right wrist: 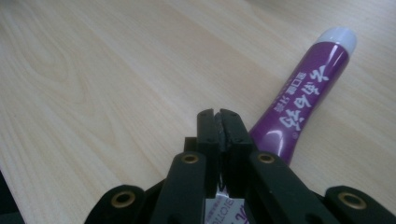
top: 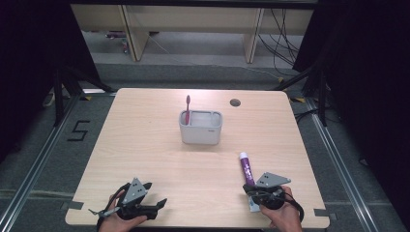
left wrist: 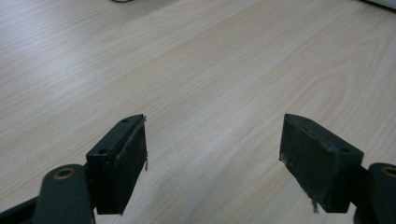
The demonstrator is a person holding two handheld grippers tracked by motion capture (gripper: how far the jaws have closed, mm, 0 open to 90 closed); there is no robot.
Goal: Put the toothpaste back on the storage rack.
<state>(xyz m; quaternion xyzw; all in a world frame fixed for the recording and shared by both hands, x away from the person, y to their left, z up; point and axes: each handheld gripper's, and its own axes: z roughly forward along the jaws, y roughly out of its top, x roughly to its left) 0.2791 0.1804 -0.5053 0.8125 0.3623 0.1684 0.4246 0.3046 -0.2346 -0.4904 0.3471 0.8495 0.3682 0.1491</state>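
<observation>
At lower right of the high view, the right gripper (top: 255,192) is clenched on the flat tail of the purple toothpaste tube (top: 247,169) lying on the table (white cap pointing up-frame). At lower left, the left gripper (top: 155,195) stands released. At centre, the white plastic caddy (top: 200,127) holds a pink toothbrush (top: 187,109) upright.

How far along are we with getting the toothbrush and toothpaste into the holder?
Done: the toothbrush stands in the white holder. In hand: the right gripper has its jaws shut on the flat tail end of the purple toothpaste tube, which lies on the table. Left: lifting it into the holder. The left gripper rests open.
</observation>
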